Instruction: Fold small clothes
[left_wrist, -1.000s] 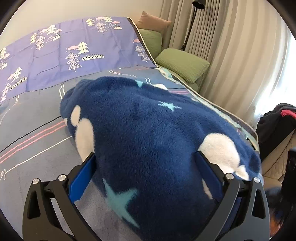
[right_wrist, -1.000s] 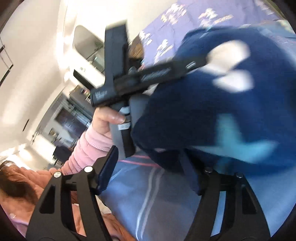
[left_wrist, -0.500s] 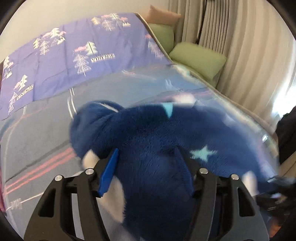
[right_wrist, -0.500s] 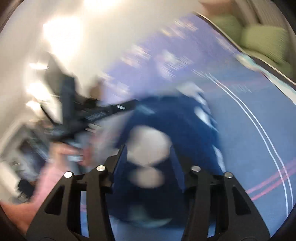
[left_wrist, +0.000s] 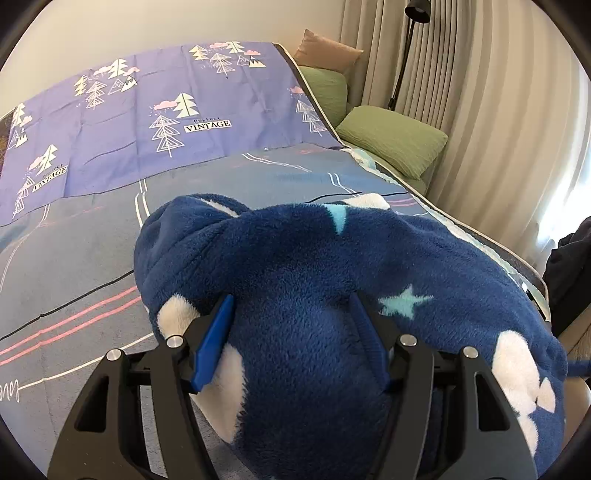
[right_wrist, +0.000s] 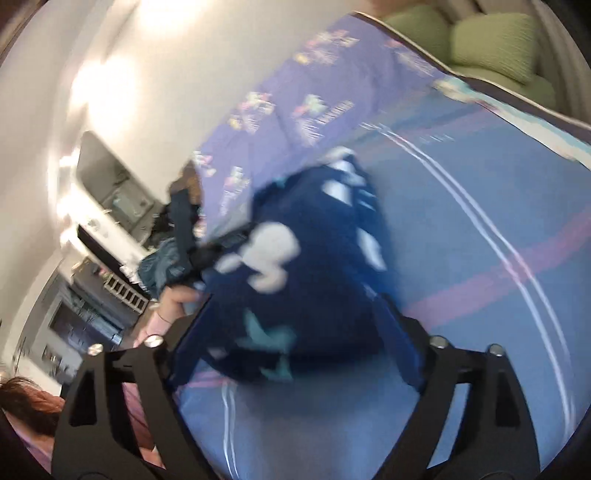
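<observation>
Fleece (left_wrist: 317, 280), navy with white blobs and pale stars, is bunched between the left gripper's (left_wrist: 291, 325) jaws, which pinch a thick fold. The right gripper's (right_wrist: 295, 325) jaws have just been opening and stand wide around its other end. It lies on the bed (left_wrist: 74, 258).

a plain pale wall (left_wrist: 147, 26) is standing ahead of the jaws. pleated beige curtains (left_wrist: 480, 110) are hanging to their right, daylight glowing through. a black floor lamp (left_wrist: 404, 55) and green cushions (left_wrist: 391, 138) are sitting ahead-right, beside a printed bedspread (left_wrist: 92, 258).
</observation>
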